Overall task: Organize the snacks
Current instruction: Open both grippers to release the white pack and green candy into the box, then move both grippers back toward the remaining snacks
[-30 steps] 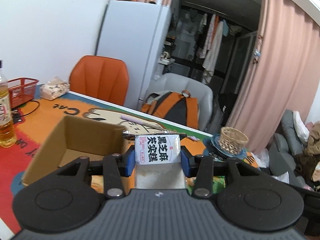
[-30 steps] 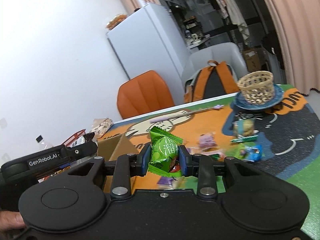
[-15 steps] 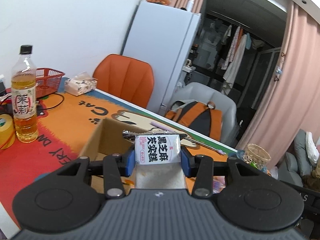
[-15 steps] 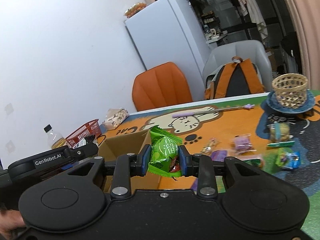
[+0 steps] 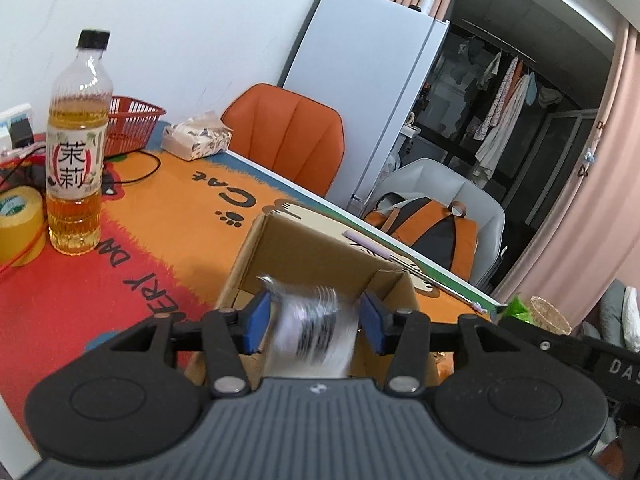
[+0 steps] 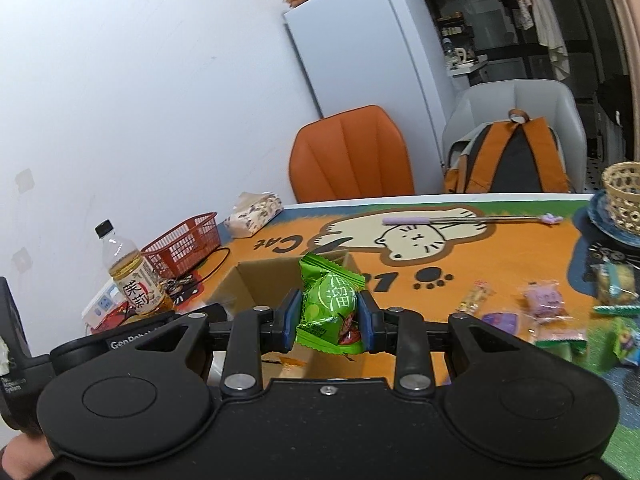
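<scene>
Box [image 5: 320, 256] below; packet [image 5: 312, 332] btwn parted jaws.

Cardboard box [image 6: 276, 280] on table mat [image 6: 500, 256], bottle [image 6: 134, 280] left, loose snacks [image 6: 544, 300] right.

Blurred white packet [image 5: 312, 332] above open cardboard box [image 5: 320, 256].

1. A tea bottle [image 5: 78, 148] stands on the cat-print table mat [image 5: 168, 200].
2. A red basket [image 5: 130, 124] sits behind it, near a tissue pack [image 5: 197, 141].
3. An orange chair [image 5: 288, 136] faces the table.
4. A backpack [image 6: 510, 156] rests on a grey chair [image 6: 520, 96].
5. A white fridge [image 5: 372, 100] stands behind.
</scene>
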A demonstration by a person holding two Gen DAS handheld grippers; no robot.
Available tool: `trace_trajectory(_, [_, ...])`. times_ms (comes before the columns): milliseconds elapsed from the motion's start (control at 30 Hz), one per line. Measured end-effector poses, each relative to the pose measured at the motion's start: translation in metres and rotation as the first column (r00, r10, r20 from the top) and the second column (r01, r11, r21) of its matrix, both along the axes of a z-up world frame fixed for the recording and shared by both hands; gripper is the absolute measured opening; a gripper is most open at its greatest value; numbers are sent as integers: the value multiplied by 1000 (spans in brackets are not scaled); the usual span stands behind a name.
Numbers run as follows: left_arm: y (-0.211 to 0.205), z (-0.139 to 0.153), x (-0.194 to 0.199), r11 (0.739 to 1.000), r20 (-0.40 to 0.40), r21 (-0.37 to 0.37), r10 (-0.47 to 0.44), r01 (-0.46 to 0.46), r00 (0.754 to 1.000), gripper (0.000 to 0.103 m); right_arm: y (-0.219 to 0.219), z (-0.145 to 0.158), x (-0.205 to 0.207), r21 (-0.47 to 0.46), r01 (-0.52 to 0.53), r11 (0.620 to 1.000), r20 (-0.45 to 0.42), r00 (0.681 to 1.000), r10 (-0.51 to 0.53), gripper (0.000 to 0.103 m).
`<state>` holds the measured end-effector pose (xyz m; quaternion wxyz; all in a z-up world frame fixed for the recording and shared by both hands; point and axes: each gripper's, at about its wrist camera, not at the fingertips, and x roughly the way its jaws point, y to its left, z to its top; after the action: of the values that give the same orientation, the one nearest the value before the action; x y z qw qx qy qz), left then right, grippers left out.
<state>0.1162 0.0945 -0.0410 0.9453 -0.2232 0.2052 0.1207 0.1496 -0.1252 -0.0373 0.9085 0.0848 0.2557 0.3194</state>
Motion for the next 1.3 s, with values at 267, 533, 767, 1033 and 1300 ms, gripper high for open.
trace_trajectory(267, [12, -2, -11, 999, 4, -10, 34, -34, 999, 60, 33, -4, 4, -26, -60, 998, -15, 998, 60, 31])
trace_trajectory(533, [12, 2, -17, 1000, 6, -12, 16, -16, 1000, 63, 41, 0, -1, -27, -63, 998, -3, 998, 63, 42])
trace_trajectory(767, [4, 2, -18, 1000, -2, -20, 10, -10, 1000, 70, 18, -4, -4, -39, -12, 999, -39, 999, 11, 42])
trace_trajectory(1033, [-21, 7, -19, 999, -5, 18, -37, 37, 999, 81, -22, -15, -6, -43, 73, 996, -80, 994, -76, 60])
trace_trajectory(1300, [-51, 10, -13, 996, -10, 42, -84, 85, 996, 82, -72, -18, -8, -40, 204, 978, -75, 975, -207, 81])
